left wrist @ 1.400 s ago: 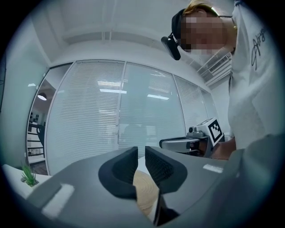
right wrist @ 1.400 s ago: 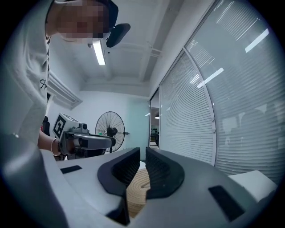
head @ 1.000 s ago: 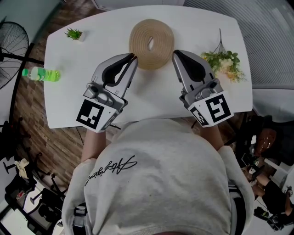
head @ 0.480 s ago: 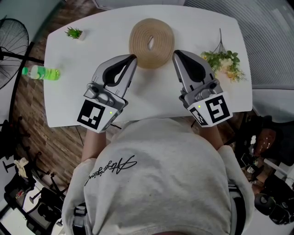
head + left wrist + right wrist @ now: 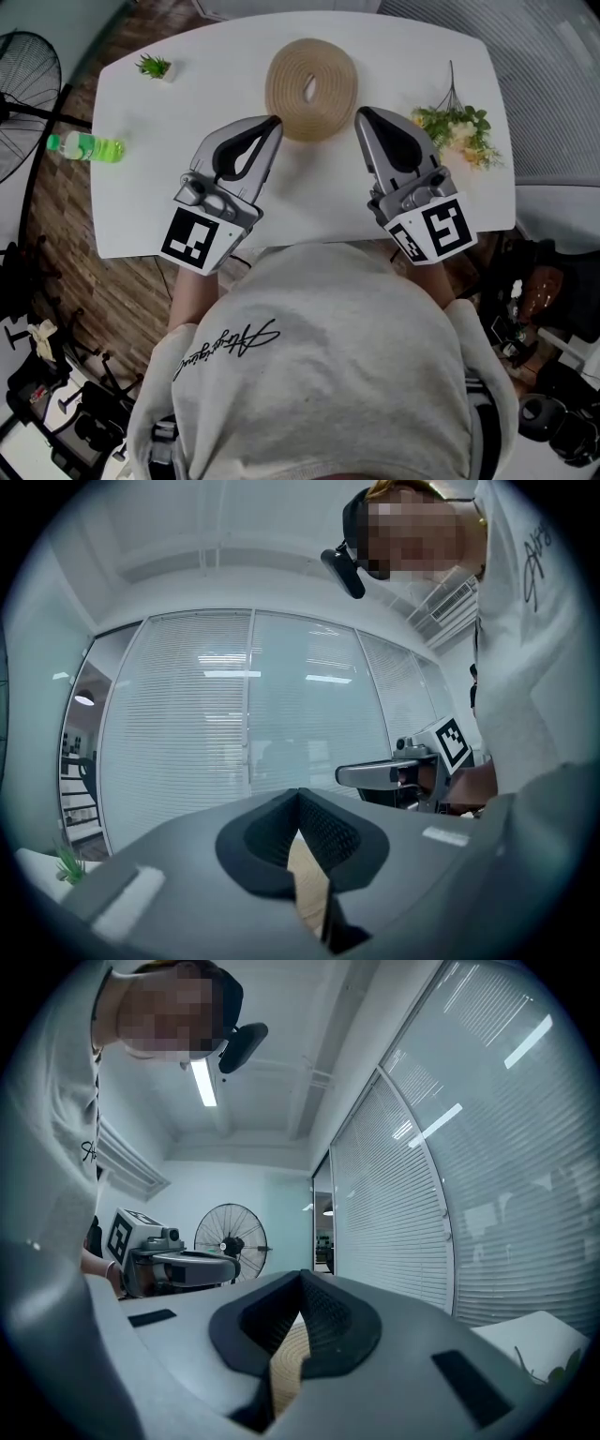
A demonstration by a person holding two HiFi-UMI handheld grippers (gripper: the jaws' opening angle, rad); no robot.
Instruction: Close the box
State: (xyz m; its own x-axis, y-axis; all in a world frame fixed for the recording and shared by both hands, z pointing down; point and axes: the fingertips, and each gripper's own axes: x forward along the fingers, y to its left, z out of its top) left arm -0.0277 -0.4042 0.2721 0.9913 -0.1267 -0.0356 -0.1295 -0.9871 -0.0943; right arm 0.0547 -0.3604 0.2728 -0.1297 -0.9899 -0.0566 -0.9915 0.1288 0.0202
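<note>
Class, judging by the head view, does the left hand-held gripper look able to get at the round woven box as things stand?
Probably yes: the left hand-held gripper points at the woven box with its tip right by the rim, and nothing stands between them. Its jaws are shut.

box (image 5: 311,89): woven straw (coiled, rough) | table (image 5: 309,192): smooth, matt | bottle (image 5: 86,147): clear plastic

The person holds the left claw (image 5: 274,122) and the right claw (image 5: 359,112) out in front of the chest, level with each other and well apart, their tips angled slightly inward. Each claw's jaws are pressed together, with nothing gripped.
</note>
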